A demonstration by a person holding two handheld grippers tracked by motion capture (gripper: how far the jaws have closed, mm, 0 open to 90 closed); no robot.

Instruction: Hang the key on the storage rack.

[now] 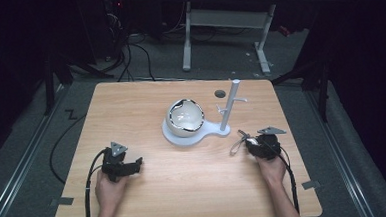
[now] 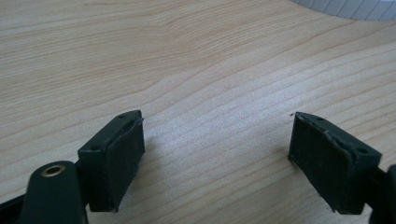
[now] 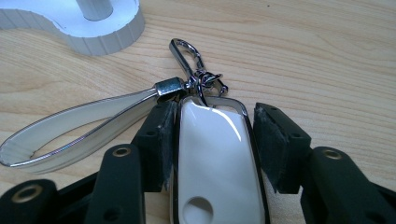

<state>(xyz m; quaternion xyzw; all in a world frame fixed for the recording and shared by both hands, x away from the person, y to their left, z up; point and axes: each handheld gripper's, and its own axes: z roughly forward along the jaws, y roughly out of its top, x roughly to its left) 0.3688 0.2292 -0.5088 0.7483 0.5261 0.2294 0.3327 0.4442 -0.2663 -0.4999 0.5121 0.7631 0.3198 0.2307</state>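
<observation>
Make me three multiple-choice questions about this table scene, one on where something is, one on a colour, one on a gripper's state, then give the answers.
1. Where does the white key fob with a chrome rim lie?
A. between the right gripper's fingers
B. on the white stand
C. under the left gripper

2. What colour is the fob's wrist strap?
A. red
B. white
C. black

3. How is the left gripper?
A. shut on the fob
B. open over bare wooden table
C. shut on the strap

Answers: 1 A, the right gripper has the fob in its gap, one finger touching, the other apart. 2 B, the loop is glossy white. 3 B, its fingers stand wide apart over wood.
</observation>
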